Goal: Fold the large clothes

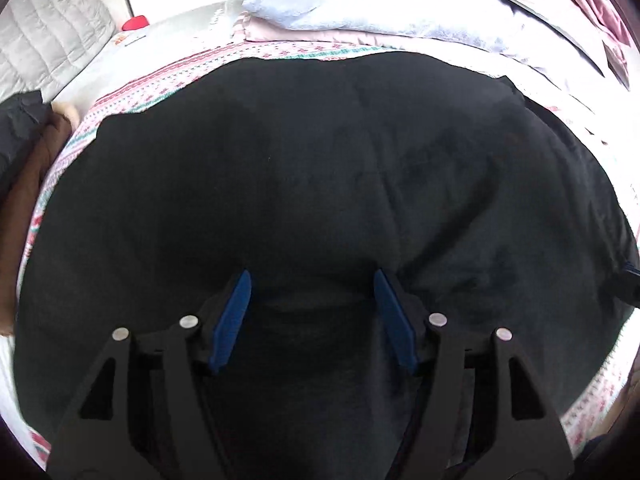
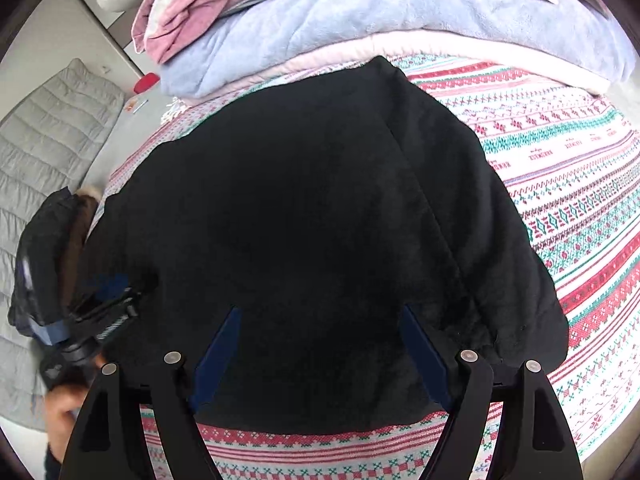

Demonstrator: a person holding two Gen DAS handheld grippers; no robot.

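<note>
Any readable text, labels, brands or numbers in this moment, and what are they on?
No text reads clearly.
The patterned blanket has rows of small red lettering woven into its white stripes, too small and distorted to read.
The black garment shows no label or print.
The small items near the red object are too blurred to tell.

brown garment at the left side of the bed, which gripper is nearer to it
Left. In the right wrist view the left gripper sits right beside the brown garment at the black garment's left edge. The right gripper hovers over the black garment's middle, farther away.
</note>
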